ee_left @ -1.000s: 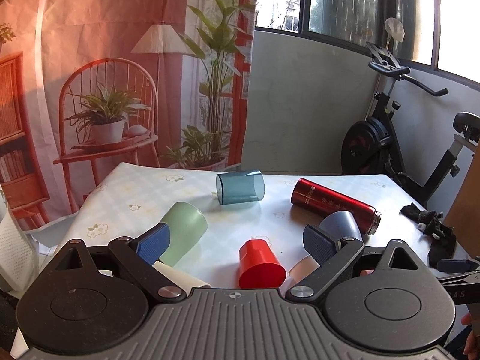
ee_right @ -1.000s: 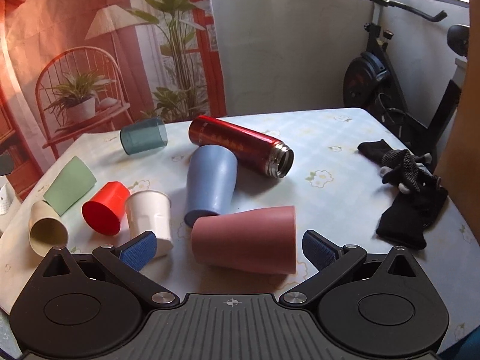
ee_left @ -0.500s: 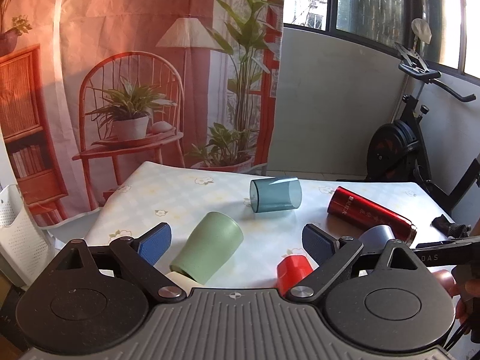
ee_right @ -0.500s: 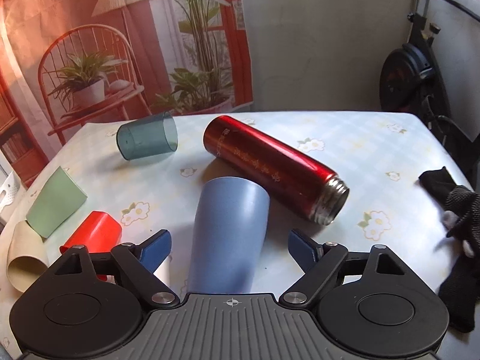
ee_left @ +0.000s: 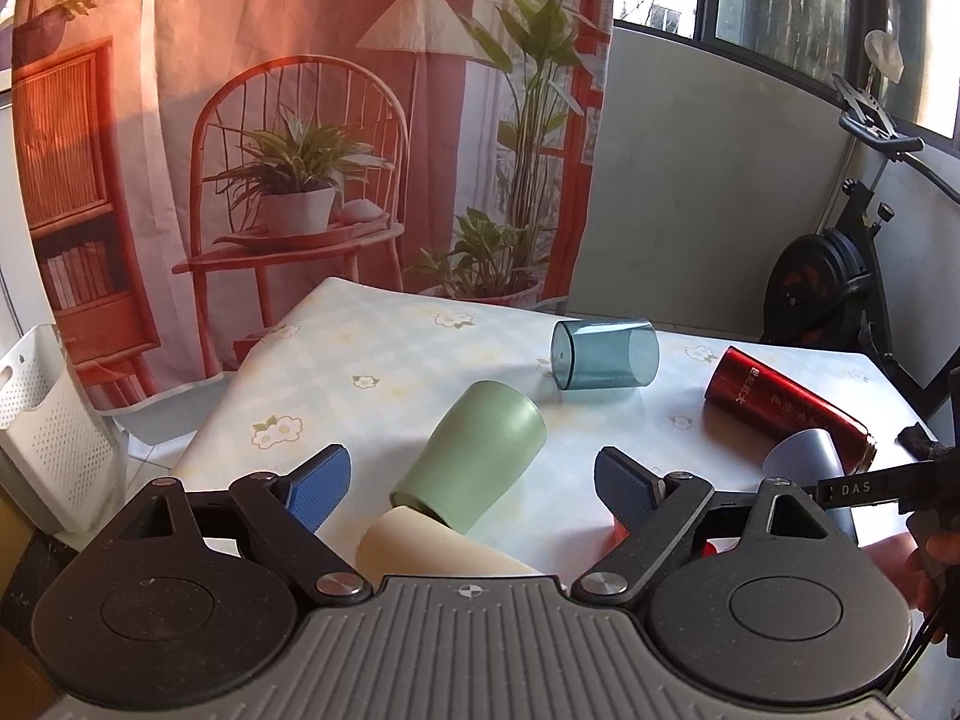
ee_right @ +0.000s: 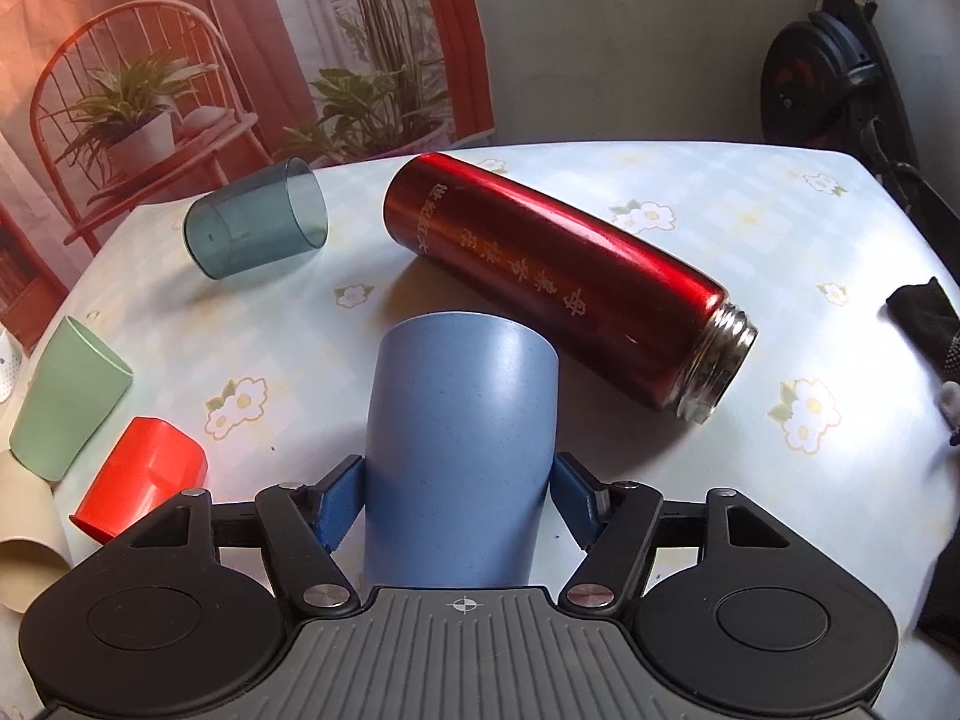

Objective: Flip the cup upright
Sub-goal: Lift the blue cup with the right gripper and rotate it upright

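A blue cup lies on its side on the table, base away from me. My right gripper has a blue pad against each side of it, shut on it. The same cup shows at the right of the left wrist view. My left gripper is open and empty above a green cup and a cream cup, both lying on their sides.
A red flask lies just beyond the blue cup. A clear teal cup, a green cup, a red cup and a cream cup lie at the left. A black glove lies at the right.
My right gripper has moved forward over the blue cup and closed its pads on the cup's sides. My left gripper has swung left and stays open.
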`<action>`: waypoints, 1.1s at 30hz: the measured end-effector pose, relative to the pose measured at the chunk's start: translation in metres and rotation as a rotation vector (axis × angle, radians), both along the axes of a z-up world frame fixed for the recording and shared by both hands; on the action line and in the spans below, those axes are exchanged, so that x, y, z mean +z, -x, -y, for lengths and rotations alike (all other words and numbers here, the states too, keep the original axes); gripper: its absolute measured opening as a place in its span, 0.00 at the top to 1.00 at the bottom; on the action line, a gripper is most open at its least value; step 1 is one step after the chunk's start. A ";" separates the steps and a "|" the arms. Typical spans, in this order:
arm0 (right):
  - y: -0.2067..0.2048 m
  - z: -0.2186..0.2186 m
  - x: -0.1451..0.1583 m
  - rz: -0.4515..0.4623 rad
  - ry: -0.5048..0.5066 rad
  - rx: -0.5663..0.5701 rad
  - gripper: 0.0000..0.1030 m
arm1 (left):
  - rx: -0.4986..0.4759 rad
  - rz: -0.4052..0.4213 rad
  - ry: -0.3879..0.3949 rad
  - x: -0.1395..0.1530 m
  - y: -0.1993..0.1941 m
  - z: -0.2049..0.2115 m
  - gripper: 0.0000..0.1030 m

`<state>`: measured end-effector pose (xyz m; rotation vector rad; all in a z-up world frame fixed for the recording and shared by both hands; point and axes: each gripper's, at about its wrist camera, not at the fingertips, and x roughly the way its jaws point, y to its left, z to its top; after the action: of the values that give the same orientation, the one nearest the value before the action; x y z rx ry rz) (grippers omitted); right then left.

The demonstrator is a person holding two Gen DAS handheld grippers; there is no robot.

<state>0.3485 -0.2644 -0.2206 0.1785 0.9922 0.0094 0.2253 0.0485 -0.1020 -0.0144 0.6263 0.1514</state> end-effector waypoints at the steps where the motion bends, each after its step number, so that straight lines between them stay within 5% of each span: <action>1: 0.000 0.000 0.000 -0.001 -0.002 -0.004 0.39 | 0.001 -0.003 0.000 0.000 0.001 0.000 0.13; 20: 0.061 -0.013 0.091 0.179 -0.073 0.062 0.40 | 0.010 0.036 0.032 0.016 0.027 0.003 0.15; 26: 0.093 -0.039 0.097 0.115 -0.130 0.157 0.40 | 0.002 0.045 0.042 0.016 0.042 0.004 0.15; 33: 0.112 -0.091 0.065 -0.040 -0.198 0.258 0.40 | 0.004 0.013 0.061 0.005 0.050 0.001 0.15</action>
<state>0.2369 -0.1739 -0.1559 0.2320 1.0487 0.3418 0.1756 0.0476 -0.0970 -0.0750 0.6174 0.1357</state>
